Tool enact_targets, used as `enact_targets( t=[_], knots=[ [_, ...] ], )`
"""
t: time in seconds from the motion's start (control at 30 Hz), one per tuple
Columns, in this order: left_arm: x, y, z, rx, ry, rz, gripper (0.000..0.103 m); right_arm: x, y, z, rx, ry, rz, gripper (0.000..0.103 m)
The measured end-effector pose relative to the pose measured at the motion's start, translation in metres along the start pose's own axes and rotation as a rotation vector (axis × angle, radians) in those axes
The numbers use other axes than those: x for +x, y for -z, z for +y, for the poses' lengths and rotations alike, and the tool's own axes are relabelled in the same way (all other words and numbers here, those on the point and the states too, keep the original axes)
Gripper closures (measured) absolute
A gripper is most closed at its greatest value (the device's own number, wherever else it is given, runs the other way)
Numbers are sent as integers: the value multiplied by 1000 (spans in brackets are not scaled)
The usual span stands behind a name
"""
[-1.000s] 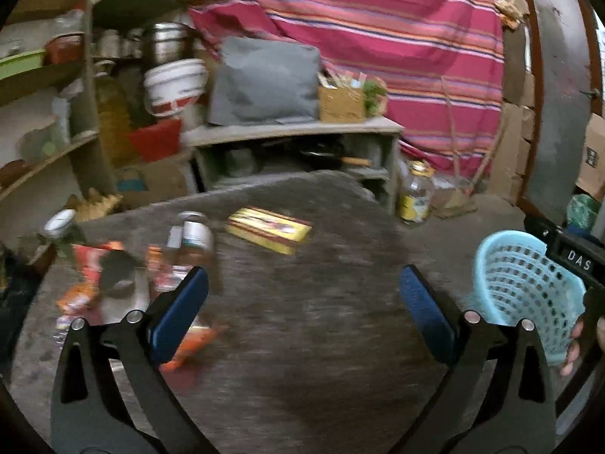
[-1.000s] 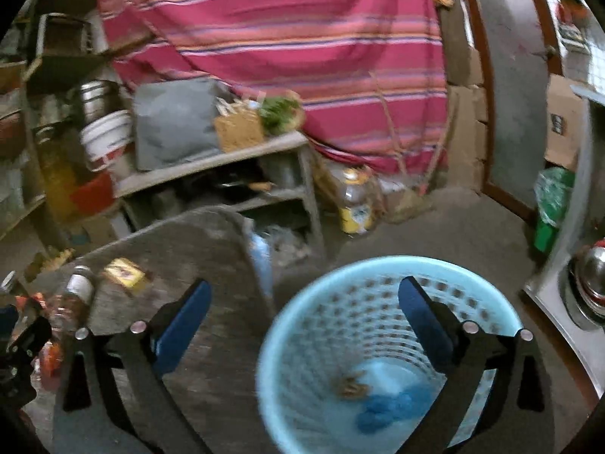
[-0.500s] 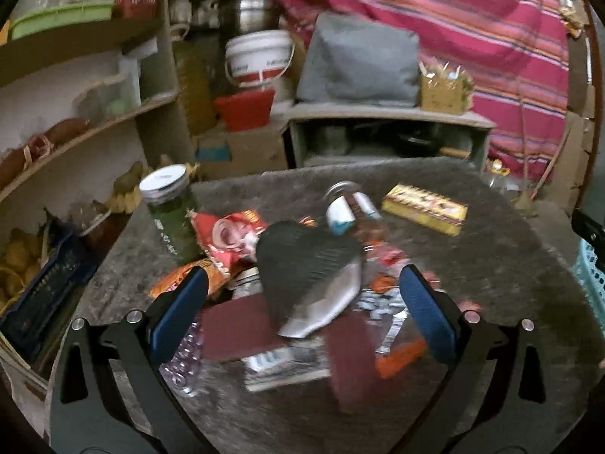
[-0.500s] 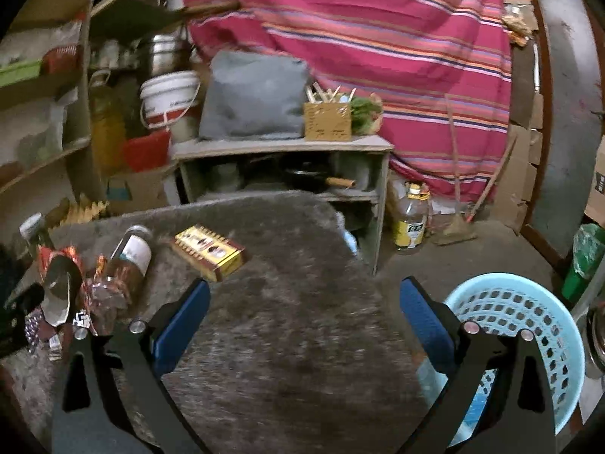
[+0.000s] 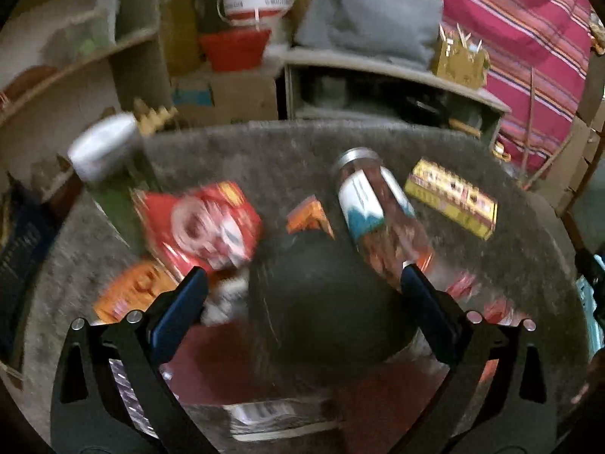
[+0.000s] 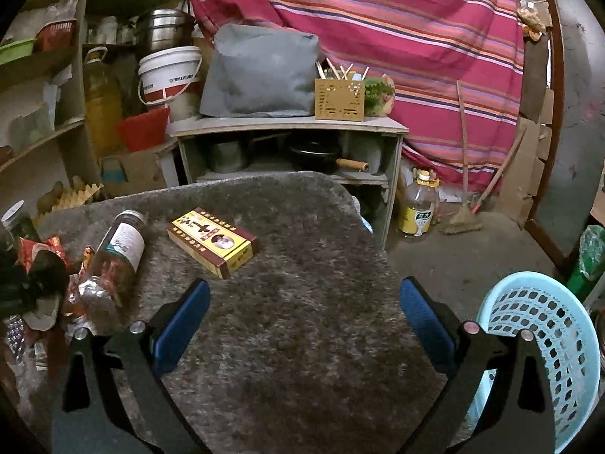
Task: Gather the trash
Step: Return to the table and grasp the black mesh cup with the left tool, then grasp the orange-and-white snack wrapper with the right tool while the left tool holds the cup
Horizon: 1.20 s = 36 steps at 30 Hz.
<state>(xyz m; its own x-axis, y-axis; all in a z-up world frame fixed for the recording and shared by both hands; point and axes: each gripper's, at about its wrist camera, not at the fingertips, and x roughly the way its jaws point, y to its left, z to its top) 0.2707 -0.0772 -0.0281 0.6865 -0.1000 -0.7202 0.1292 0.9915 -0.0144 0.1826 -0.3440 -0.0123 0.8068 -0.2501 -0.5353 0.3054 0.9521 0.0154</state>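
My left gripper [image 5: 302, 302], jaws spread wide and holding nothing, has dropped in close over the trash pile since half a second ago; a dark curved scrap [image 5: 325, 302] now sits between its fingers. Bottle [image 5: 378, 219] just right, yellow box [image 5: 450, 196] far right. Right gripper [image 6: 302, 321] also spread, empty, above bare mat [image 6: 302, 340]; blue basket [image 6: 548, 340] near right. Pickup looks imminent.

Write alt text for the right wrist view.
The right gripper, jaws open and empty, hangs over a grey shaggy mat. On the mat ahead lie a yellow and maroon box and a glass bottle on its side by crumpled wrappers; a light blue plastic basket stands at lower right.
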Motion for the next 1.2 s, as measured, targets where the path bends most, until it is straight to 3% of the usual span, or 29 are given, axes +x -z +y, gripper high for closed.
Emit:
enact_targets(
  t=[0.1,0.2,0.33,0.9,1.2],
  knots=[
    [11,11,-6,42,-48,19,6,4,1,7,-16,0,7,5],
    [11,13,-2,27,-12,17,19,5,2,15,-31,-2,12,5],
    [-1,14,3,16,-3,-29,26,4,2,24,-55,-9,12,5],
    [-67,26,64,-17,-45,-139,34,-18,5,78,-135,-68,-7,5],
    [-64,33,96,-25,-87,-129,34,-7,17,120,-199,-116,39,5]
  ],
)
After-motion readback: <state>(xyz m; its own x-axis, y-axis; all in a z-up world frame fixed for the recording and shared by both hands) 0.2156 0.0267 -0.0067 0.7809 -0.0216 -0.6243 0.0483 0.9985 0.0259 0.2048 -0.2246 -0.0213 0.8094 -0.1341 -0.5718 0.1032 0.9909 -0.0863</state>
